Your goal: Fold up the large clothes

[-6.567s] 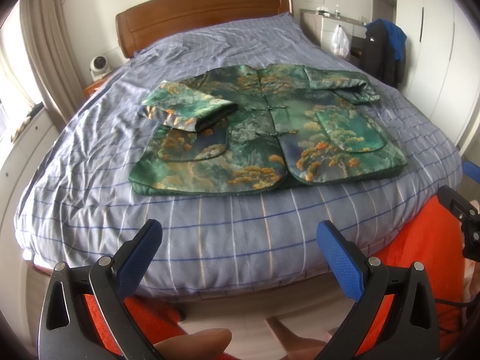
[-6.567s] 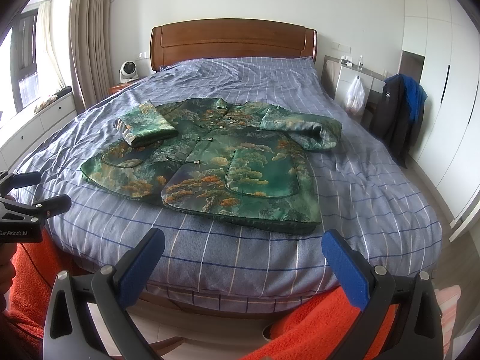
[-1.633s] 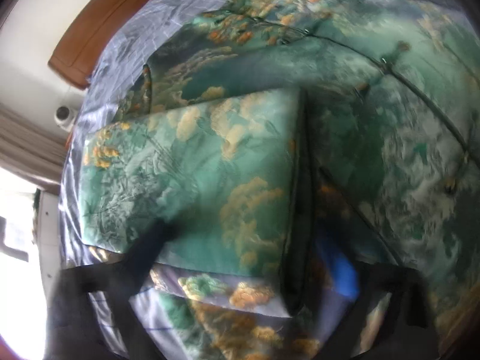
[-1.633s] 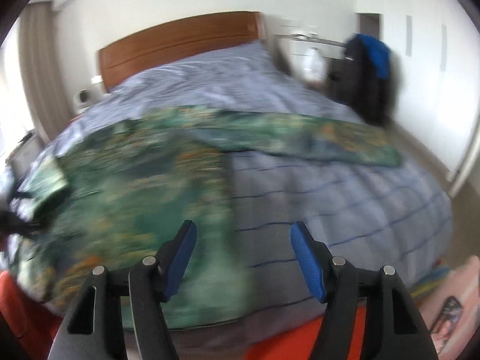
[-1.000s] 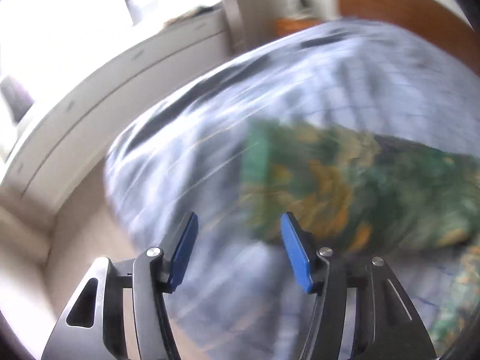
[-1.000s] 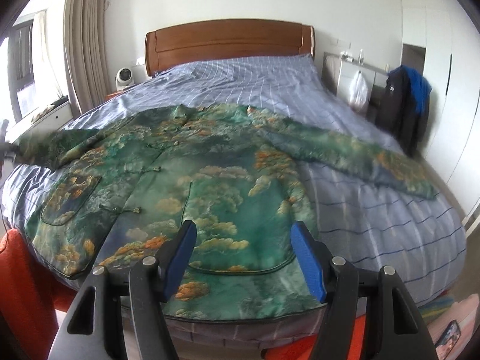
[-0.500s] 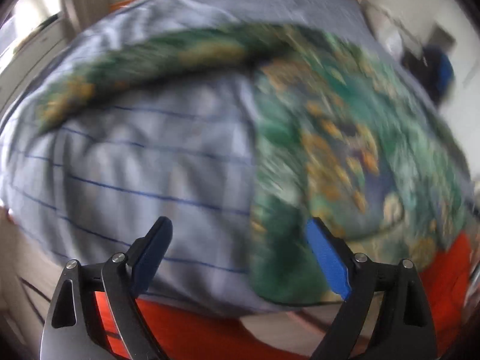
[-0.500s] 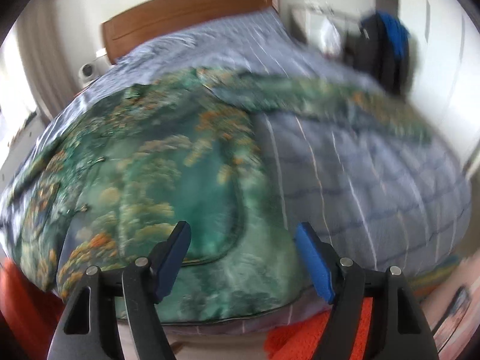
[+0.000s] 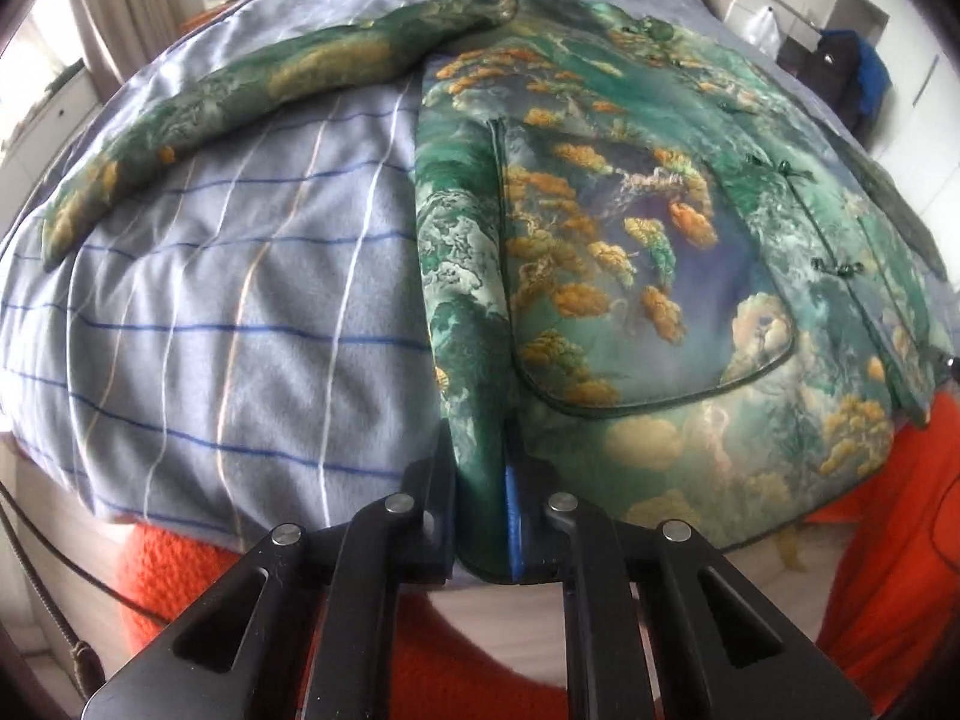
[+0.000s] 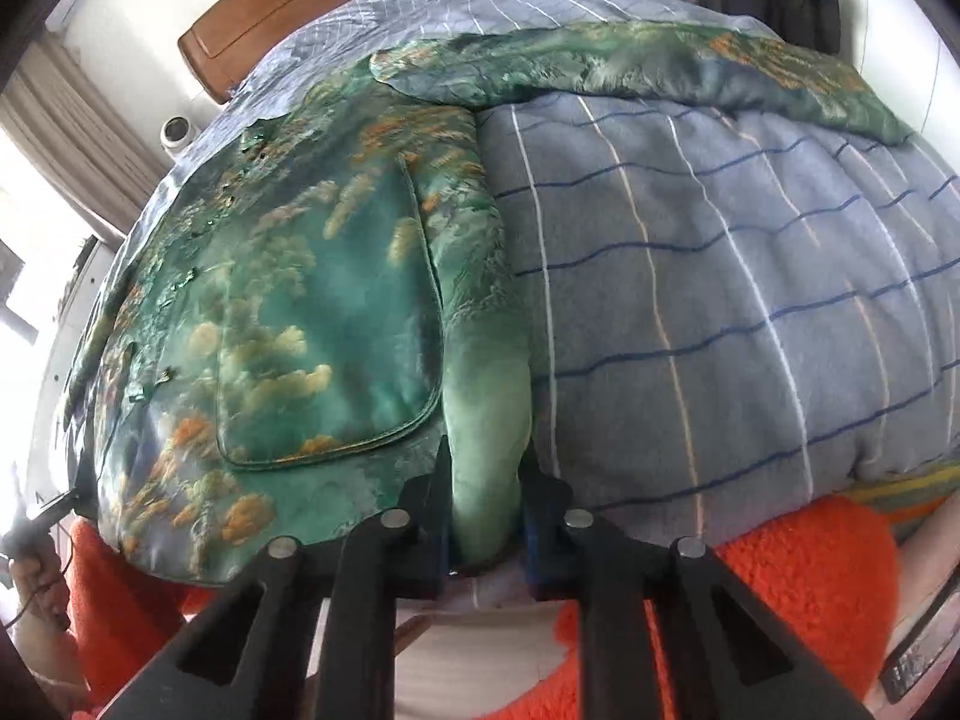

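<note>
The left gripper [image 9: 483, 516] is clamped on the near hem of the jacket [image 9: 630, 228], at its left bottom corner, with a fold of green cloth pinched between the blue pads; its jaws have just been closing onto that fold. It points steeply down at the bed's edge. The right gripper [image 10: 486, 510] is likewise clamped on the hem at the jacket's [image 10: 312, 300] right bottom corner, a pale green ridge of cloth bunched between its jaws, which have also just been closing. It too tilts steeply down. Orange fleece [image 9: 888, 528] shows below and beside both grippers.

The jacket lies spread face up on the bed [image 9: 240, 276], hem at the near edge and collar towards the headboard [image 10: 312, 6]. It is glossy green brocade with orange and cream cloud-like patterns, dark piping, knot buttons down the front and a large patch pocket [image 9: 618, 276] on each side. Both sleeves stretch out sideways across the blue-striped grey cover. Farther off, dark and blue clothes [image 9: 852, 66] hang by the wall.
</note>
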